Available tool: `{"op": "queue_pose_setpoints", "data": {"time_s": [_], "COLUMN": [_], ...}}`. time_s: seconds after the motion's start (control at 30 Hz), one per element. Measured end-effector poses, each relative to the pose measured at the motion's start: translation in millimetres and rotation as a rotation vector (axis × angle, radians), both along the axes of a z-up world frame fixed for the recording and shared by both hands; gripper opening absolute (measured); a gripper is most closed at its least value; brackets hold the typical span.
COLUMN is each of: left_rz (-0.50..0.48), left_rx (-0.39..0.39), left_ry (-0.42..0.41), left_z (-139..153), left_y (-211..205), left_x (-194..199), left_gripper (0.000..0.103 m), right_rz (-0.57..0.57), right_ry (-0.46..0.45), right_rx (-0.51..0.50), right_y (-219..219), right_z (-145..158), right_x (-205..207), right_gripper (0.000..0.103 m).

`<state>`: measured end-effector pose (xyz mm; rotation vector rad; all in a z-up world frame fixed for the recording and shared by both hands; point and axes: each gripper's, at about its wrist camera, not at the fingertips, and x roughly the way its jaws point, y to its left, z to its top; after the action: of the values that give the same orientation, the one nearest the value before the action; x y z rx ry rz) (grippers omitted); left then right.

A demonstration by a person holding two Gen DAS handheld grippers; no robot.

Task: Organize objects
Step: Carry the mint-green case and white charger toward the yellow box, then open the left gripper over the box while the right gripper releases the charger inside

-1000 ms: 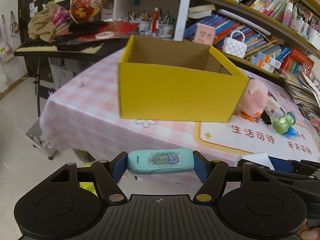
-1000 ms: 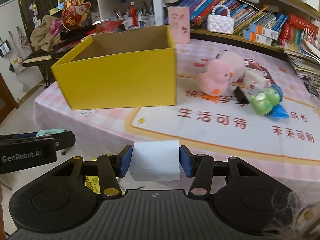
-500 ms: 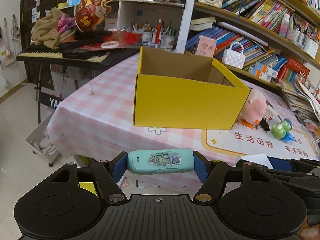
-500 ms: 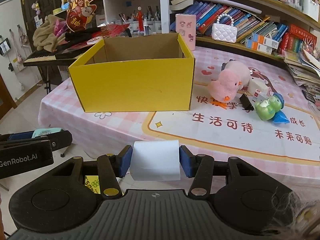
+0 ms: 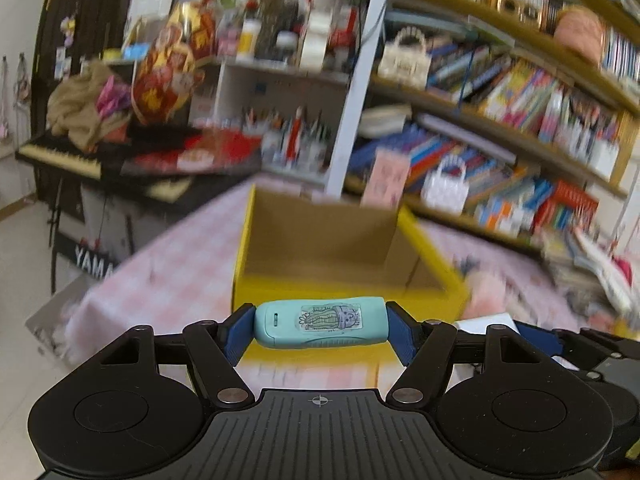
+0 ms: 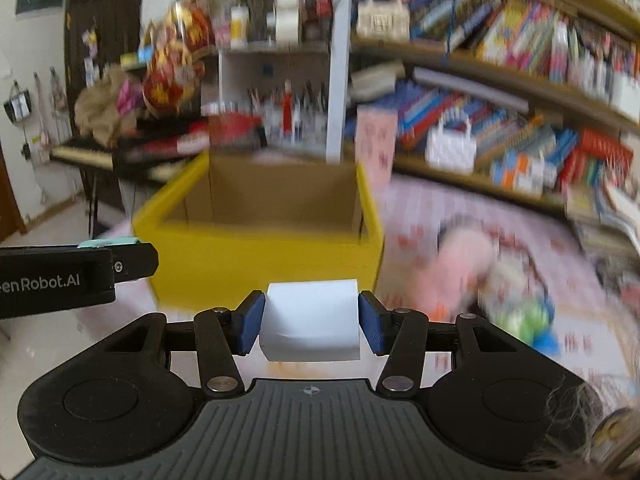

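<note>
Left wrist view: your left gripper (image 5: 320, 326) pinches a small turquoise plastic case with a cartoon sticker (image 5: 321, 327) lengthwise between its blue pads (image 5: 236, 336). Beyond it stands the open yellow cardboard box with a brown inside (image 5: 320, 248), set toward the near left corner of the pink checked tablecloth (image 5: 176, 276). At the right edge of this view your right gripper (image 5: 500, 326) shows with something white. The background is blurred.

Right wrist view: your right gripper (image 6: 311, 326) clamps a white rectangular block (image 6: 311, 326) squarely between its pads. The yellow box (image 6: 264, 256) sits just ahead. To the right of the box a pink plush toy (image 6: 460, 264) and a green toy (image 6: 524, 320) lie on the table, both smeared. Your left gripper (image 6: 100, 258) enters from the left, the turquoise case (image 6: 106, 243) barely visible.
</note>
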<state>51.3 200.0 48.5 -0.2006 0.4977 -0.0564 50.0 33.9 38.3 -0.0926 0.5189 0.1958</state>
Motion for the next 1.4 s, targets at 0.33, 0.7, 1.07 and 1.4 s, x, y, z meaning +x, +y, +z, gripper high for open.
{"op": "queue_pose_setpoints", "data": {"time_s": [0.33, 0.7, 1.07, 1.4], "left_rz": [0.037, 0.064, 0.071, 0.025], "left_rx": [-0.008, -0.007, 0.090, 0.109], "left_ry": [-0.012, 0.179, 0.291, 0.310], "left_z": [18, -24, -47, -45], "left_y": [-11, -24, -36, -38], "left_x": [95, 185, 224, 225], "left_gripper": [0.069, 0.069, 0.070, 0.083], "right_rz": [0.096, 0.328, 0.466, 0.432], "right_ry": [-0.095, 0.083, 0.241, 0.195], "right_rx": [-0.032, -0.186, -0.300, -0.242], "right_y": [4, 25, 40, 32], "right_z": [14, -37, -46, -41], "right_x": [100, 212, 241, 239], "right_gripper": [0.048, 0.048, 0.047, 0.062]}}
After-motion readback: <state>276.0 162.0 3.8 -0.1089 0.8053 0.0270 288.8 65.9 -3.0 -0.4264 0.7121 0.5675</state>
